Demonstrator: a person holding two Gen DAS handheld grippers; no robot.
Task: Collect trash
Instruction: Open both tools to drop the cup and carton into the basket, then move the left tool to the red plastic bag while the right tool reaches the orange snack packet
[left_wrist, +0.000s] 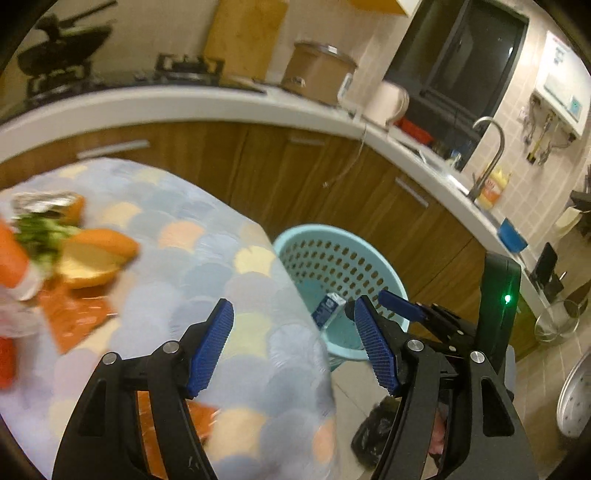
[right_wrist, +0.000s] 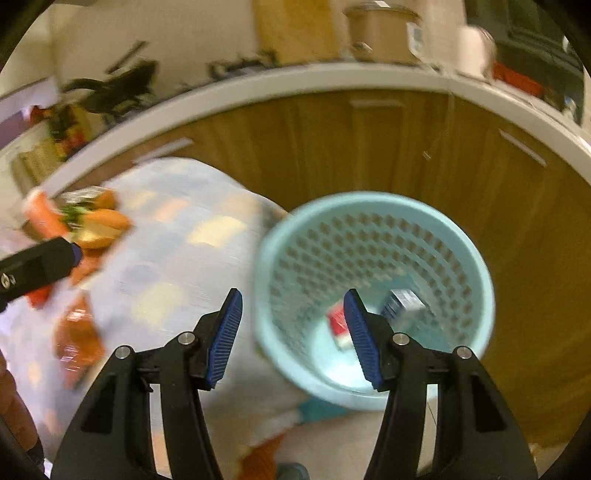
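Grippers both agape, empty: left gripper (left_wrist: 291, 347) above desk (left_wrist: 207, 258) edge, right gripper (right_wrist: 291, 339) over basket (right_wrist: 476, 266) rim. Blue carton (right_wrist: 404, 304), red packet (right_wrist: 338, 321) inside basket. Orange wrappers (left_wrist: 74, 317) on desk.

You are looking at 2 warm, yellowish indoor views, moderately lit, with no harsh shadows. Both bend strongly at the edges, where the white countertop (left_wrist: 207, 101) curves into an arc and black corners close the circle. In the left wrist view, motion blur smears the food left of the turquoise basket (left_wrist: 295, 236), while the basket and the faucet (left_wrist: 487, 155) above and right of it stay fairly sharp. A green lamp (left_wrist: 508, 298) glows right of the basket. In the right wrist view everything around the basket (right_wrist: 480, 258) is smeared; only the blue pads (right_wrist: 225, 339) below it look crisp.
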